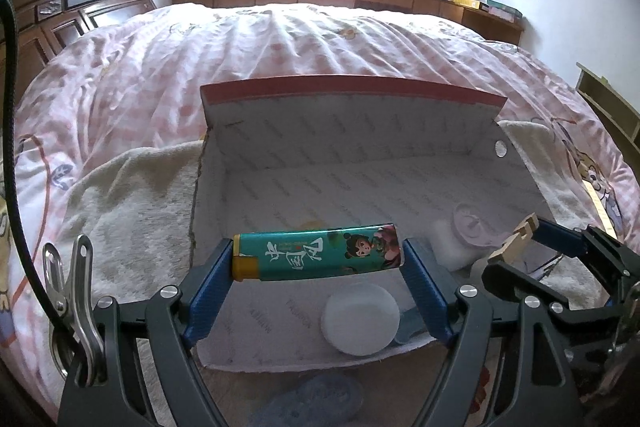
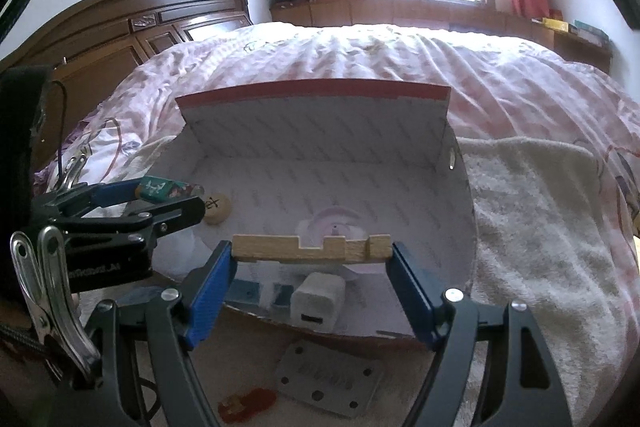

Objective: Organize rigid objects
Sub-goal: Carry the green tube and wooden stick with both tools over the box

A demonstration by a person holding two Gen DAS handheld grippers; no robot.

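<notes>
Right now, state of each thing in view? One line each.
left gripper: shut on lighter
lighter: held crosswise over the box
right gripper: shut on wooden block
wooden block: held crosswise over the box
box: open, lid flap upright
white charger: lying inside the box
white disc: lying flat inside the box

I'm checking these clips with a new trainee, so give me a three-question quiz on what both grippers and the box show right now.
1. True or false: the left gripper is shut on the teal printed lighter.
2. What does the right gripper hold? A) notched pale wooden block B) white charger cube C) perforated grey metal plate
3. Fill in: the white round disc lies ___ the open red-edged cardboard box.

Key: 1 true. 2 A, the notched pale wooden block. 3 inside.
</notes>
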